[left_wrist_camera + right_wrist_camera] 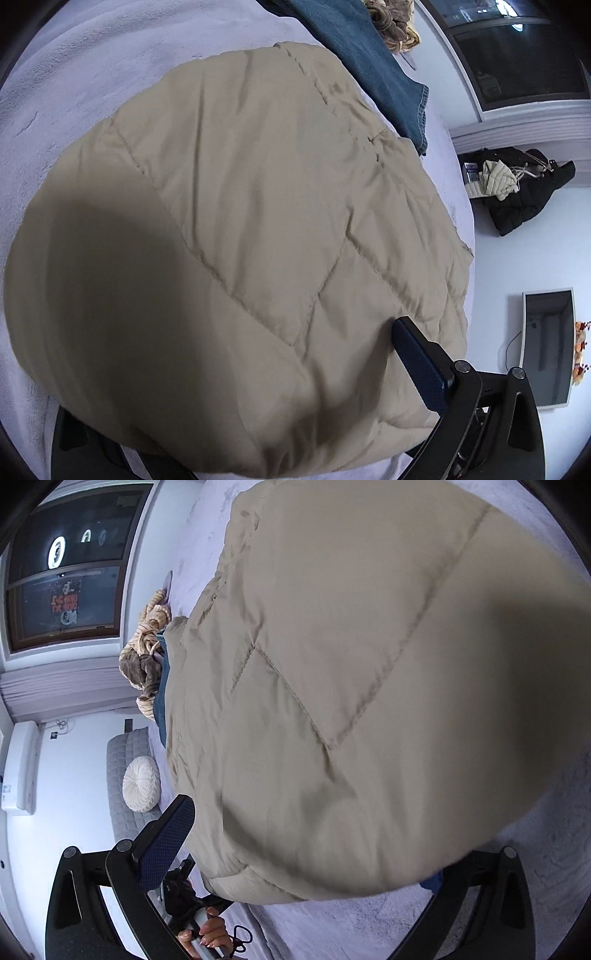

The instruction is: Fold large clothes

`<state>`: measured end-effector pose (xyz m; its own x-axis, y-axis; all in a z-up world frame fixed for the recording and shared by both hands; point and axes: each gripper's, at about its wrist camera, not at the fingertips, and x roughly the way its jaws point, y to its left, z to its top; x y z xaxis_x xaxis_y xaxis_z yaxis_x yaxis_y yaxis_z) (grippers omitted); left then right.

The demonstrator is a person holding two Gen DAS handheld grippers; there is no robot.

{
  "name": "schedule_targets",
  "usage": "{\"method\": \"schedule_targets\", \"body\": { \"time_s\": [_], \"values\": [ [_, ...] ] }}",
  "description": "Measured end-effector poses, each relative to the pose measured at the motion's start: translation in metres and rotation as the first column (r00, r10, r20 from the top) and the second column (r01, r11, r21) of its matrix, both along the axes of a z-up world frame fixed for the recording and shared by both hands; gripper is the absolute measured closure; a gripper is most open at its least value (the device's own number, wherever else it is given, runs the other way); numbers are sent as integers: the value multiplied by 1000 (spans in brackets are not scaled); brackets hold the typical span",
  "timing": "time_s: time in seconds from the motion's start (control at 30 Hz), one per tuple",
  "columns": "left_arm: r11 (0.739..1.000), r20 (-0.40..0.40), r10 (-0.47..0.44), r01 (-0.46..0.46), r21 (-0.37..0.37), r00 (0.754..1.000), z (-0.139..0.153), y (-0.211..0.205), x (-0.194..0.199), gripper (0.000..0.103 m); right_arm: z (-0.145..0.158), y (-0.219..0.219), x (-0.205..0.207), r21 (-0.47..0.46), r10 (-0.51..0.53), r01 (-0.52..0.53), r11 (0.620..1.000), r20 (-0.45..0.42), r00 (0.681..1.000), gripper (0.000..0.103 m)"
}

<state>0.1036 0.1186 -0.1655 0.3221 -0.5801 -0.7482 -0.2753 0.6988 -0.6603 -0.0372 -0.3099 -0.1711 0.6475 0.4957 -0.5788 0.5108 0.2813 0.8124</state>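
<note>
A beige quilted puffer jacket (240, 221) lies on the lilac fleece-covered bed (74, 74), beside blue denim jeans (369, 55). Both grippers' jaws spread wide around the jacket's edge.

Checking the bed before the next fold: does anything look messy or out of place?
The beige jacket lies puffy but intact on the bed. Past it, jeans and a crumpled striped garment sit unfolded. Nothing looks torn or spilled.
</note>
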Motion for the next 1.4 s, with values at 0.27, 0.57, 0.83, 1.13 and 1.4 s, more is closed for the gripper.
{"method": "schedule_targets", "body": {
  "time_s": [0.27,0.57,0.83,1.13,1.4],
  "values": [
    [995,50,55,-59,77,997,-6,-2,9,36,-12,4,13,38,-18,18,999,-16,1000,0],
    [964,220,-137,80,252,966,48,-14,3,80,2,9,2,23,-40,40,999,5,999,74],
    [942,273,-249,167,290,929,82,-5,-27,80,34,27,-29,-46,7,-4,999,59,998,80],
    [928,242,-316,246,279,917,95,15,-99,80,45,55,-89,-58,2,-3,998,-7,1000,80],
    [925,152,-307,258,279,939,86,24,-194,80,51,66,-133,-57,60,-63,996,-60,996,80]
  ]
}}
